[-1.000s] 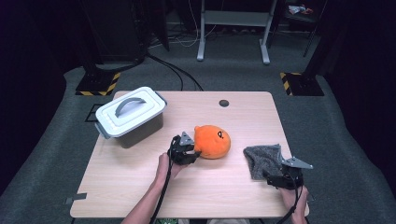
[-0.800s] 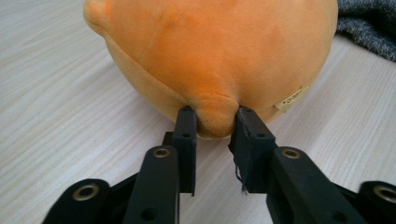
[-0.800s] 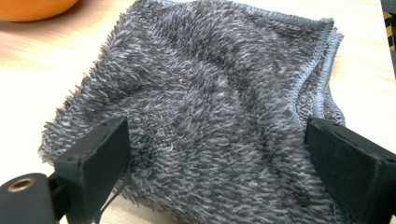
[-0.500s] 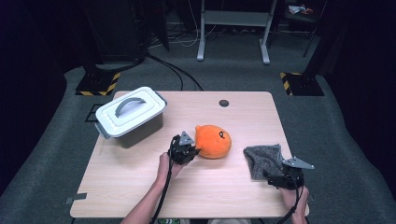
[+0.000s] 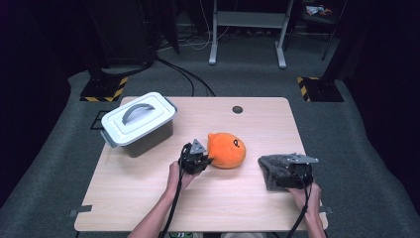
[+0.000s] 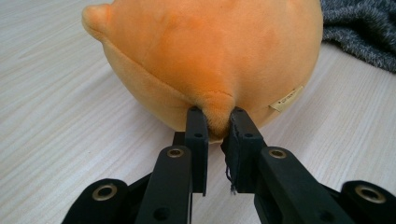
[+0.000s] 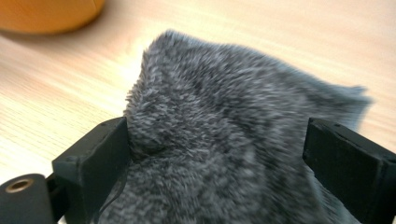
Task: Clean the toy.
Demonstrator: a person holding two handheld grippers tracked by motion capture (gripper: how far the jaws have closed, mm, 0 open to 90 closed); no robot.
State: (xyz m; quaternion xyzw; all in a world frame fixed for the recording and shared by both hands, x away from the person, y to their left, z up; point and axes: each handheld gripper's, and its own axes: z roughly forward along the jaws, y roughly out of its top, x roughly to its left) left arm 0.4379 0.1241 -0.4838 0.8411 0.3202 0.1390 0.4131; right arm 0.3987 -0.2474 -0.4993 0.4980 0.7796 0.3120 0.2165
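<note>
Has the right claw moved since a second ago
Yes, slightly. In the high view the right claw has shifted toward the table's far edge, farther over the grey fuzzy cloth that sits between its jaws.

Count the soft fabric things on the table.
2: an orange plush toy at the table's middle, pinched by the left tongs, and a grey fuzzy cloth near the right edge, between the right tongs.

My left gripper (image 5: 204,161) sits low and level, its jaws having just closed to a narrow pinch, the fingertips (image 6: 197,122) nearly together. My right gripper (image 5: 292,171) has its jaws spread wide. Both forearms reach in from the near edge, the left angled inward.
</note>
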